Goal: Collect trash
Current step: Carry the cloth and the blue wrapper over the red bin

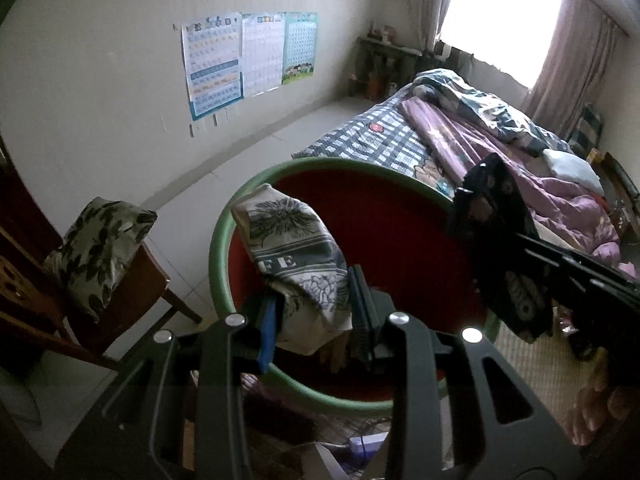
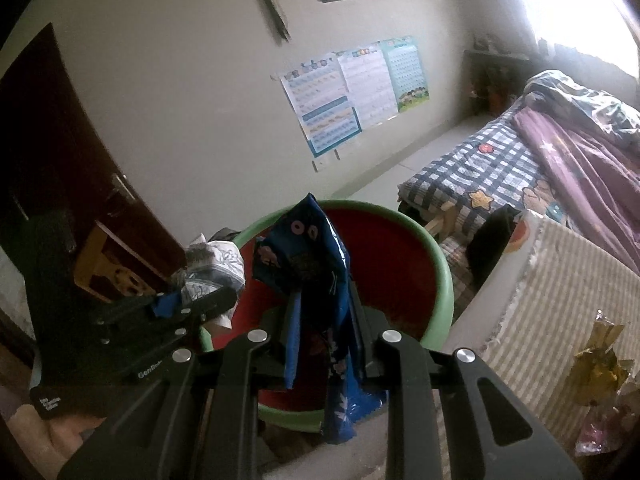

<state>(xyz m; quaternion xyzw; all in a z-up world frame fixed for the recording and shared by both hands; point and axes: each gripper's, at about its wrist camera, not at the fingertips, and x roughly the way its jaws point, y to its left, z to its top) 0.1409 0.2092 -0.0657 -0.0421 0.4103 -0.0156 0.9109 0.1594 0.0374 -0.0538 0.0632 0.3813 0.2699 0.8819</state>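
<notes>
Left wrist view: left gripper (image 1: 316, 308) fingers clamped on white printed wrapper (image 1: 292, 248) over green-rimmed red bin (image 1: 219, 240) | right gripper (image 2: 324, 320) fingers pinched tight on blue wrapper (image 2: 316, 248), same bin (image 2: 444, 280) | bed (image 1: 384, 136) behind

We see three posters (image 1: 248, 56) side by side on the pale wall, a checked bedspread (image 1: 372, 140) under a rumpled purple quilt (image 1: 480, 148), and a leaf-print cushion (image 1: 96, 252) on what seems a wooden chair (image 1: 140, 280).

Basin (image 1: 224, 248) in front; bed (image 1: 400, 140) behind; chair (image 1: 132, 280) left.
</notes>
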